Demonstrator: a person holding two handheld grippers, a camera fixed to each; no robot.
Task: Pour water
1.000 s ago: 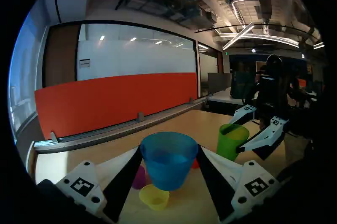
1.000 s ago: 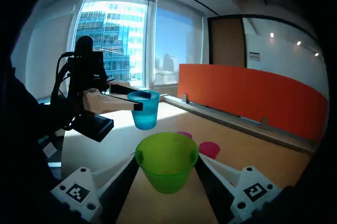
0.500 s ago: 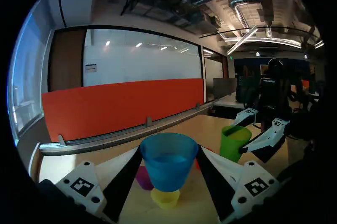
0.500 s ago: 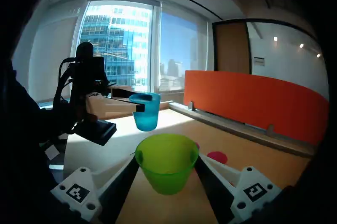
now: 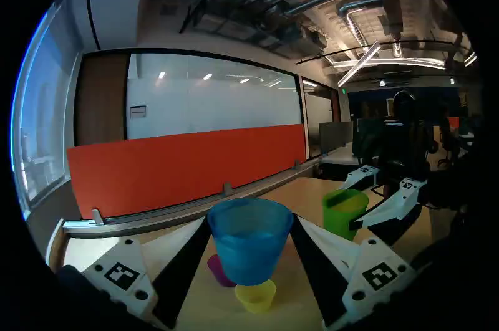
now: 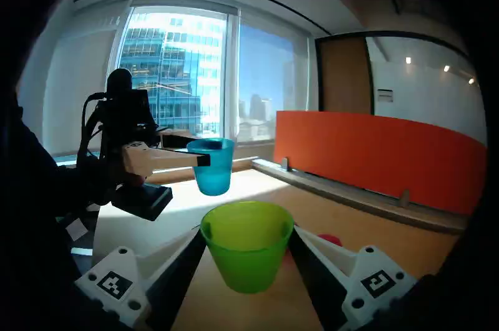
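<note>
Two cups are sitting pinched between fingers: left gripper (image 5: 249, 220) gripping blue cup (image 5: 249, 256), right gripper (image 6: 247, 230) gripping green cup (image 6: 247, 262). We are judging them well apart; tipping now risks wetting table (image 5: 299, 189).

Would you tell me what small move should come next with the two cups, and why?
Probably bring the left tongs with the blue translucent plastic cup closer, above the green plastic cup in the right tongs: both are upright and apart, too far to pour.
</note>
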